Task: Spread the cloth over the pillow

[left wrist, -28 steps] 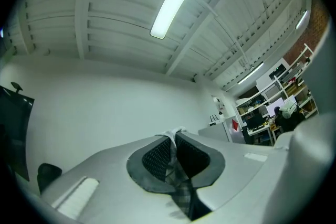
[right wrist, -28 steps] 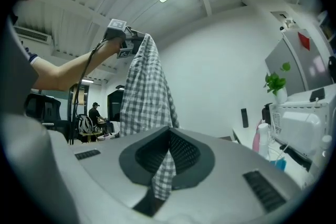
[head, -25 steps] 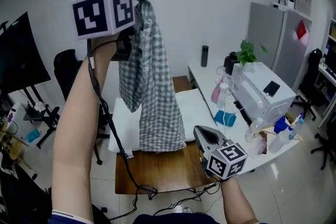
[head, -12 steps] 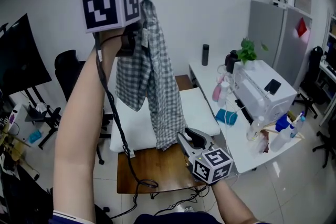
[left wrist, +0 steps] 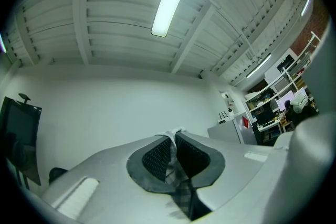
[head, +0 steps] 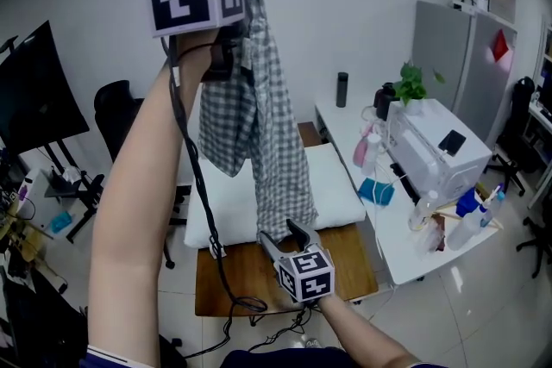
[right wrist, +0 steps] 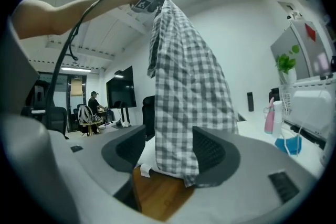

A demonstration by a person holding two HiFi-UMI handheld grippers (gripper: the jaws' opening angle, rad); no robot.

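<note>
A grey-and-white checked cloth hangs from my left gripper, held high above the table and shut on the cloth's top edge. The cloth's lower end dangles down to the white pillow, which lies on a wooden table. My right gripper is low at the table's front, its jaws opening wide around the cloth's bottom hem. The hem hangs between the pads without being pressed.
A white side table at the right carries a white machine, a plant, bottles and blue items. A black chair and a monitor stand at the left. A black cable runs down my left arm to the table.
My right gripper has moved left and forward to under the hanging cloth and has opened. My left gripper has shifted slightly right, still holding the cloth up.
</note>
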